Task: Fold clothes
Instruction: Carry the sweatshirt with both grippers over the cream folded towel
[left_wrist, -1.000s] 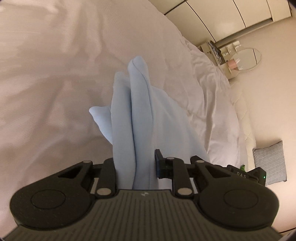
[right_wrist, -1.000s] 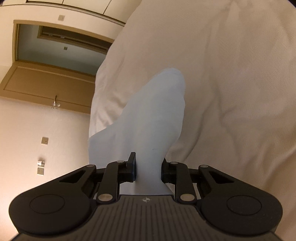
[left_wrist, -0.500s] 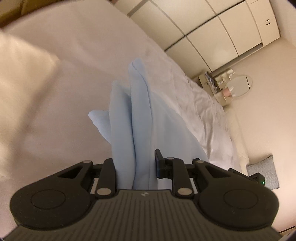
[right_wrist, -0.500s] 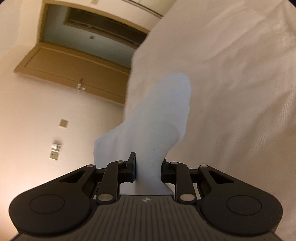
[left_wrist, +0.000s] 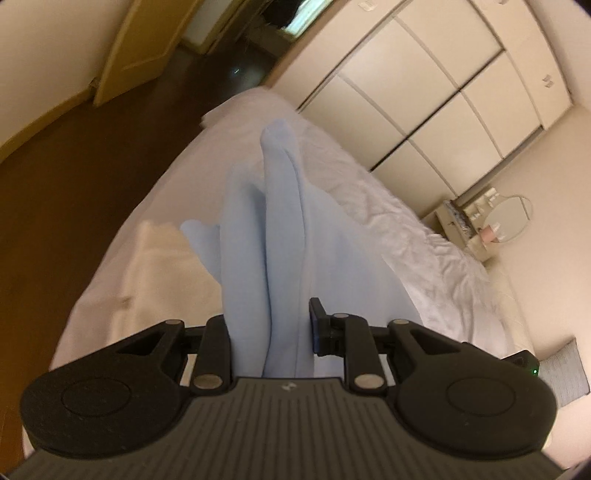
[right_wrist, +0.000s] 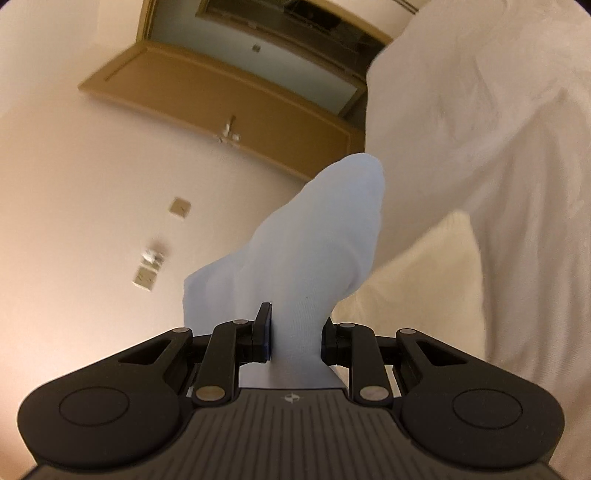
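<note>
A light blue garment (left_wrist: 273, 236) hangs bunched in folds between the fingers of my left gripper (left_wrist: 271, 332), which is shut on it, lifted over the white bed (left_wrist: 388, 206). My right gripper (right_wrist: 295, 332) is shut on another part of the same light blue garment (right_wrist: 314, 243), which stands up in a rounded fold in front of it. A cream folded cloth (left_wrist: 159, 273) lies on the bed left of the garment; it also shows in the right wrist view (right_wrist: 417, 280).
The bed's white cover (right_wrist: 480, 129) fills the right of the right wrist view. A wooden door (right_wrist: 221, 110) and wall switches (right_wrist: 147, 277) are behind. White wardrobes (left_wrist: 424, 92), a dressing table with round mirror (left_wrist: 491, 225), a grey cushion (left_wrist: 565, 373) and dark floor (left_wrist: 74, 177) surround the bed.
Both grippers have risen and tilted up with the garment: the views now take in the door, floor and wardrobes instead of mostly bedsheet. The cream cloth has come into view. Grips unchanged.
</note>
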